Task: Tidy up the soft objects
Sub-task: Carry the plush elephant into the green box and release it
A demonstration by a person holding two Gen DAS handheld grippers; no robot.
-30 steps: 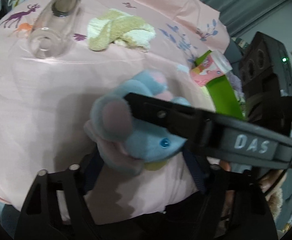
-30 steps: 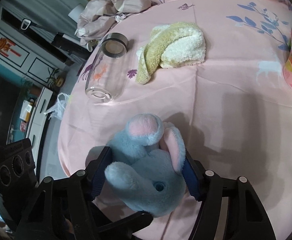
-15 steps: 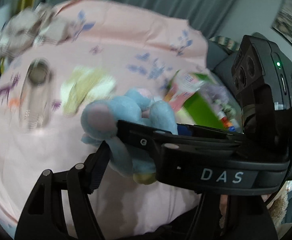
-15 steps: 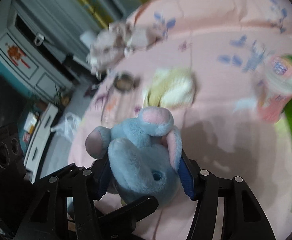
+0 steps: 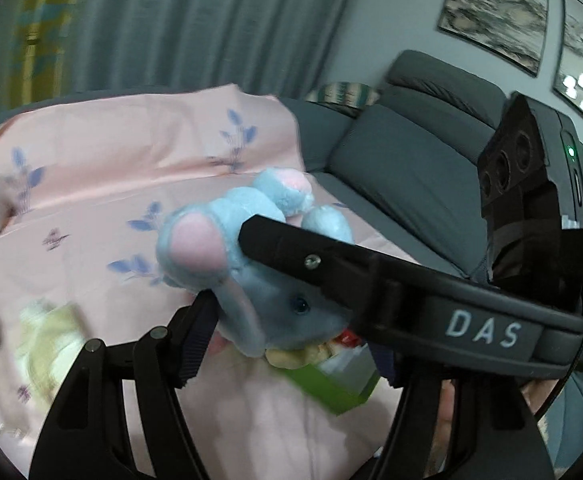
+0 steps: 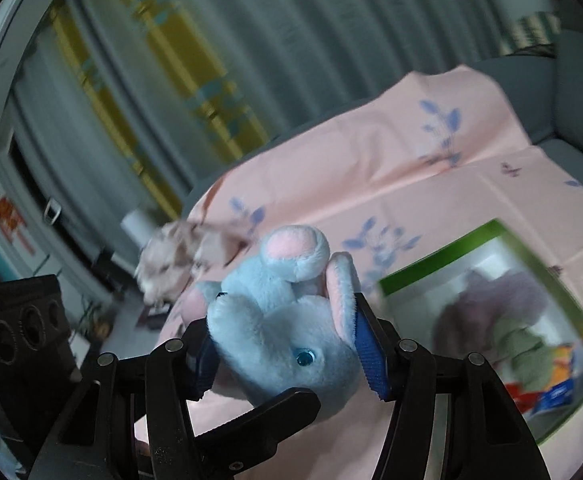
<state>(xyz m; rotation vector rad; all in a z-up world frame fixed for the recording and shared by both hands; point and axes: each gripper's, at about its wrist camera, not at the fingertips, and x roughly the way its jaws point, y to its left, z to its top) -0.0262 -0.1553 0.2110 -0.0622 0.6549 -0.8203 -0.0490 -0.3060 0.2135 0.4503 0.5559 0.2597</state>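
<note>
We have the blue plush elephant with pink ears (image 6: 287, 328) clamped in the right claw (image 6: 287, 354), its blue-padded fingers (image 6: 369, 354) pressed into the toy's head on both sides, and the toy is lifted clear of the pink leaf-print cloth (image 6: 431, 184) that covers the table. Our left claw (image 5: 279, 320) sits just beside the same toy; one finger is near its ear, but the right claw's arm crosses the view, so we cannot tell how wide the left one stands or whether it grips anything. The step in hand looks like the carry. The green-rimmed open box (image 6: 443, 260) lies toward the table's right edge, already holding a purple plush (image 6: 491, 304). Next we should swing right, over the box, lower, then release.
</note>
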